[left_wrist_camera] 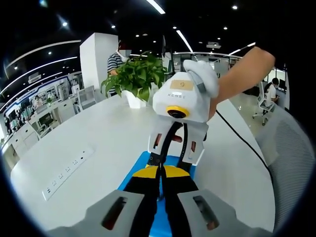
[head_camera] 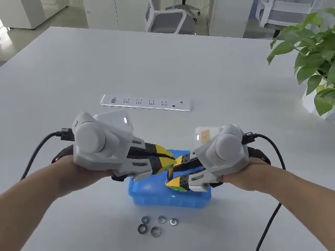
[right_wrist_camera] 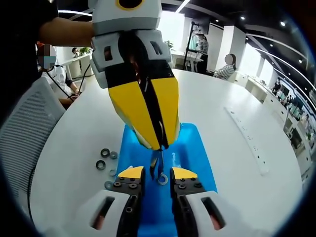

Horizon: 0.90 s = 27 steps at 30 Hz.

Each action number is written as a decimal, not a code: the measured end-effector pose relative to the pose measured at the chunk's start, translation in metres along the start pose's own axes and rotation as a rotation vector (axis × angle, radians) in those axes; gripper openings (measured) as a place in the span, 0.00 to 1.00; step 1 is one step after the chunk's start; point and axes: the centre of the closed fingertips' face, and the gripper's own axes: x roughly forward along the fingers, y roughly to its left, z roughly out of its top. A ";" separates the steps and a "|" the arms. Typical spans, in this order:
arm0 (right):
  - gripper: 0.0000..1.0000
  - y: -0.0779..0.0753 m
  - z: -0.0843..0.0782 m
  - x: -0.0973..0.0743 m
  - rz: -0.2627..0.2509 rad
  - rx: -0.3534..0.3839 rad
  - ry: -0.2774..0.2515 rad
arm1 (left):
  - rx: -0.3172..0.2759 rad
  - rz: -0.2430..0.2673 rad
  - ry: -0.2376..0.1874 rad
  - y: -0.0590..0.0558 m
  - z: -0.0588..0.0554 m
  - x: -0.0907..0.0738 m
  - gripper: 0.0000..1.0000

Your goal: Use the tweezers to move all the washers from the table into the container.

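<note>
Head view: left gripper [head_camera: 166,161] and right gripper [head_camera: 176,181] meet over the blue container [head_camera: 157,196]; loose washers [head_camera: 157,226] lie on the table just nearer the person; left gripper view: its jaws are clenched; right gripper view: left gripper grasps tweezers [right_wrist_camera: 158,165], a washer [right_wrist_camera: 163,179] at their tips above the container; right jaws stand parted.

A broad white table [head_camera: 220,68] takes up most of the room in front of me, with a white power strip [head_camera: 145,102] lying flat toward its far side. At the right edge stands a leafy potted plant [head_camera: 314,52]. Beyond the table, pale office chairs [head_camera: 167,18] sit on a light floor [head_camera: 21,36]. Overhead the ceiling is dark, lit by long strip lights [left_wrist_camera: 155,6] and small spots. A white square pillar [left_wrist_camera: 98,54] rises behind, a grey mesh chair [left_wrist_camera: 291,143] stands close by, and people [right_wrist_camera: 227,66] sit farther off.
</note>
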 end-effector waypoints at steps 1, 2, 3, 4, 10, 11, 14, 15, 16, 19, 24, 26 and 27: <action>0.22 0.000 0.001 -0.001 -0.004 0.001 0.000 | 0.001 0.003 -0.001 0.000 0.001 -0.001 0.05; 0.22 0.000 0.002 -0.003 -0.005 0.002 -0.004 | 0.001 0.005 -0.003 0.001 0.001 -0.002 0.05; 0.22 0.001 0.003 -0.005 -0.007 0.005 -0.005 | 0.001 0.007 -0.005 0.001 0.002 -0.003 0.05; 0.23 0.001 0.003 -0.006 -0.012 0.008 -0.005 | -0.001 0.009 -0.008 0.001 0.003 -0.004 0.05; 0.26 0.004 0.005 -0.018 -0.034 0.020 -0.009 | -0.001 0.009 -0.015 -0.005 0.009 -0.010 0.05; 0.26 0.004 0.005 -0.021 -0.040 0.028 -0.009 | 0.000 0.007 -0.014 -0.006 0.010 -0.011 0.05; 0.29 0.006 0.006 -0.026 -0.052 0.040 -0.010 | -0.002 0.004 -0.005 -0.010 0.012 -0.013 0.05; 0.30 0.006 0.006 -0.027 -0.055 0.044 -0.005 | -0.001 0.004 -0.004 -0.010 0.012 -0.014 0.05; 0.31 0.007 0.006 -0.028 -0.059 0.045 -0.002 | -0.002 0.003 -0.006 -0.011 0.013 -0.015 0.05; 0.32 0.009 0.008 -0.034 -0.069 0.050 -0.009 | 0.002 0.005 -0.007 -0.012 0.015 -0.018 0.05; 0.34 0.013 0.010 -0.044 -0.091 0.065 -0.011 | 0.003 0.007 -0.011 -0.015 0.019 -0.024 0.05; 0.35 0.015 0.011 -0.047 -0.101 0.065 -0.012 | 0.005 0.008 -0.012 -0.016 0.021 -0.026 0.05; 0.35 0.016 0.011 -0.049 -0.105 0.068 -0.011 | 0.003 0.007 -0.013 -0.017 0.022 -0.027 0.05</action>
